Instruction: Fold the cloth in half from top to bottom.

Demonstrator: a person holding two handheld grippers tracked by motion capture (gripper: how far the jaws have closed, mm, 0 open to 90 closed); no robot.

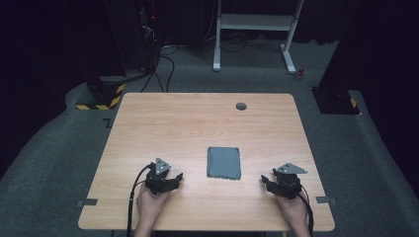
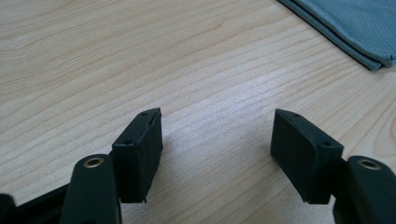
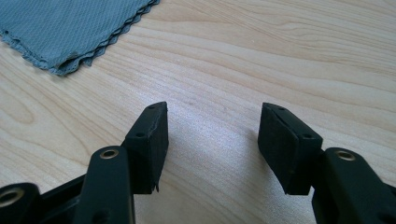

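Between the gaping, empty left tongs [image 1: 174, 178] and right tongs [image 1: 267, 181] lies the folded grey cloth [image 1: 224, 162].

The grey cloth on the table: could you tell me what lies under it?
The folded grey cloth lies flat on the bare wooden table. Nothing bulges beneath it, though the wood it covers is hidden.

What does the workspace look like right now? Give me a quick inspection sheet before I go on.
Surface: wooden table, bare apart from the cloth.
Job's things: folded grey cloth, flat, between the grippers, touched by neither.
Clutter: nothing seen.
Grippers: left gripper and right gripper both open, empty, low over the table.
Cables: one cable trails from the left gripper.
Surroundings: grey carpet, white frame behind.
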